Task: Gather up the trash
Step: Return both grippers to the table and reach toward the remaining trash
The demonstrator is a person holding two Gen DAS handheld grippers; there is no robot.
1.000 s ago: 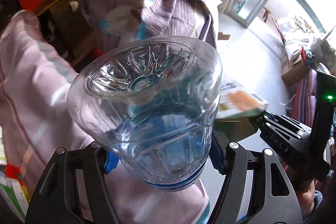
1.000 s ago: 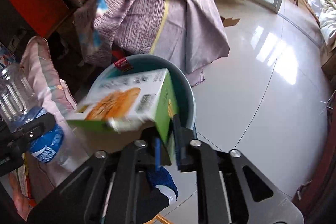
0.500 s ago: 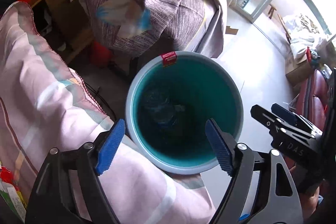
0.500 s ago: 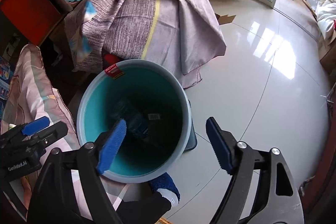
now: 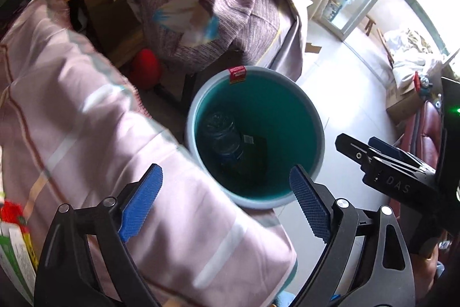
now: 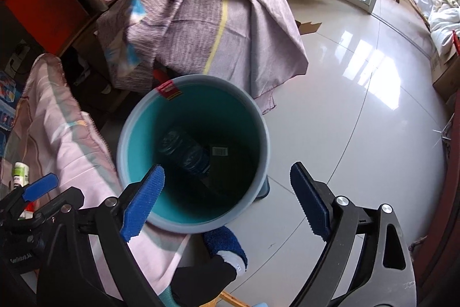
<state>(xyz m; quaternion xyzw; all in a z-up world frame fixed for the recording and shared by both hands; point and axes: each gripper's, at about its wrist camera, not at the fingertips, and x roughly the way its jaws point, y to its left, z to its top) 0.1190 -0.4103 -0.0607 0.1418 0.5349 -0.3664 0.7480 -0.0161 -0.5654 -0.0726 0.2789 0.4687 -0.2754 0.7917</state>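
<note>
Both my left tongs (image 5: 225,200) and right tongs (image 6: 227,194) are opening, empty, above the bin (image 6: 260,117); only the right view shows my blue sock (image 6: 227,245).

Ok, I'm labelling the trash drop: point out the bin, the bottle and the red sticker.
bin (image 6: 266,151), right wrist view, right side of rim.
bottle (image 6: 187,153), right wrist view, clear body inside the bin.
red sticker (image 5: 236,74), left wrist view, label on far rim.

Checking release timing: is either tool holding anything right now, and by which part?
Nothing held. Left tool and right tool are opening, empty; bottle and carton lie in the bin.
</note>
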